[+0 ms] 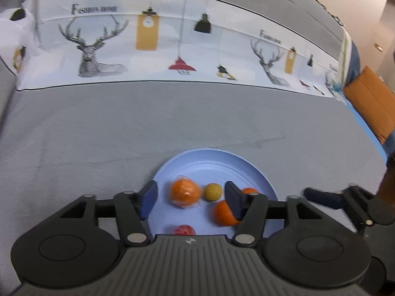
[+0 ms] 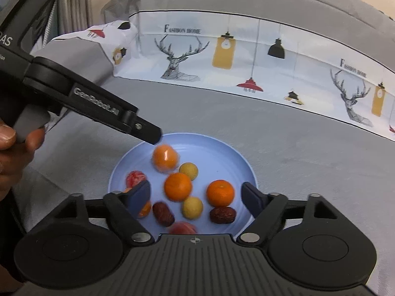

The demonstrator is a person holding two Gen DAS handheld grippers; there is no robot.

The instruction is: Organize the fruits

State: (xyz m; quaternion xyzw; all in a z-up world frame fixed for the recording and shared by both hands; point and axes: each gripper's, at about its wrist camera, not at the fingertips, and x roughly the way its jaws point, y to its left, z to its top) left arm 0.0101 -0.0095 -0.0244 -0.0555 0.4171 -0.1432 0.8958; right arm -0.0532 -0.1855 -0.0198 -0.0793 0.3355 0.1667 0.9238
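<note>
A light blue plate (image 2: 222, 148) on the grey cloth holds several fruits: a wrapped orange (image 2: 165, 158), two bare oranges (image 2: 177, 187) (image 2: 220, 193), two yellow balls (image 2: 188, 171) (image 2: 192, 207), two brown dates (image 2: 163, 213) (image 2: 223, 215) and red wrapped fruits (image 2: 135, 178). My right gripper (image 2: 196, 196) is open over the plate's near side, holding nothing. My left gripper (image 1: 190, 198) is open above the plate (image 1: 217, 159), the wrapped orange (image 1: 184, 193) below between its fingers. In the right wrist view the left gripper's tip (image 2: 148, 133) hangs just above that orange.
A white printed cloth band with deer and lamps (image 1: 148, 42) runs across the grey cover behind the plate. An orange cushion (image 1: 370, 98) lies at the far right. A hand (image 2: 14, 148) grips the left tool at the left edge.
</note>
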